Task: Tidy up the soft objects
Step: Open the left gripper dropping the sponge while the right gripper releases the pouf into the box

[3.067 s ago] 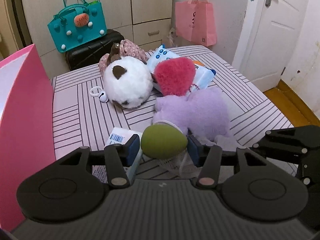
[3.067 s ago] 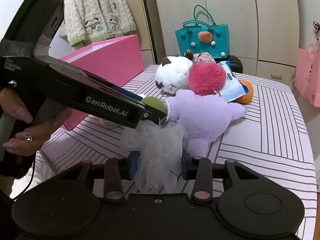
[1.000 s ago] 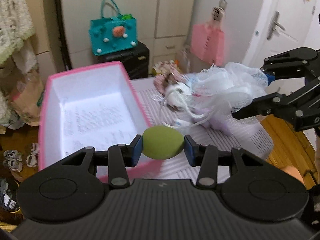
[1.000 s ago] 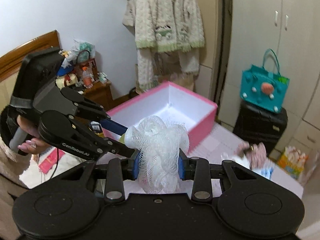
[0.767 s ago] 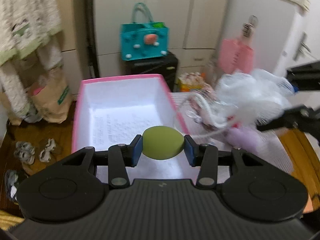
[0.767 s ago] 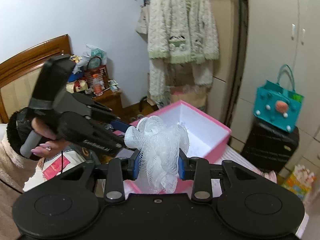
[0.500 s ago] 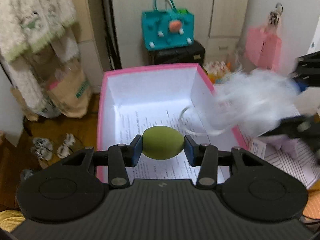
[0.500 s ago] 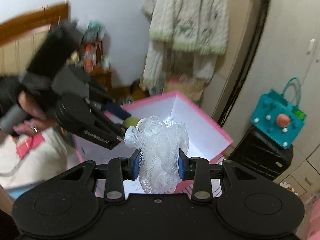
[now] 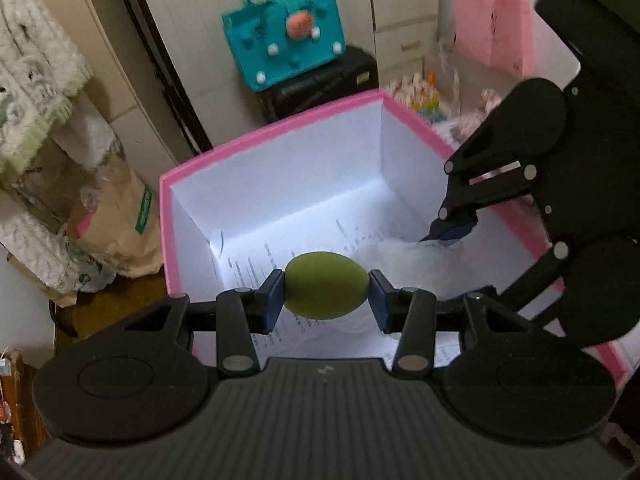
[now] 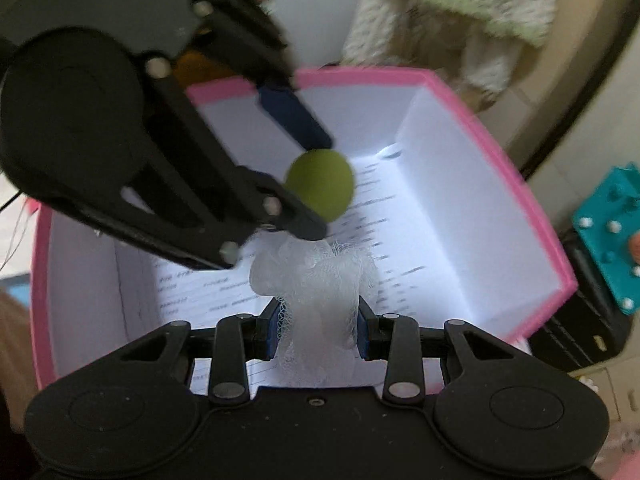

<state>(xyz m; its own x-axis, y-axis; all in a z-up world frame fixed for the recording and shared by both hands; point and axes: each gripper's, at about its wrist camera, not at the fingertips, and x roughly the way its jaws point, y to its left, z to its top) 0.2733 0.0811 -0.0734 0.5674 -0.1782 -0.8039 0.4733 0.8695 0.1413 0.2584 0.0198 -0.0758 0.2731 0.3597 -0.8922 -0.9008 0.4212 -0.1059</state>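
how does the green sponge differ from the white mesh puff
The green sponge is smooth, solid and egg-shaped; the white mesh puff is frilly, see-through netting. The sponge is the smaller and sits in the left gripper; the puff bulges past the right gripper. Both are held over the pink box.

The pink box with white inner walls stands open, and a printed paper sheet lies flat on its bottom. Beside the box, on the wooden floor, a brown paper bag stands against the wall. Behind the box a black suitcase sits on the floor, carrying a teal handbag (blurred, with pompoms on its front).
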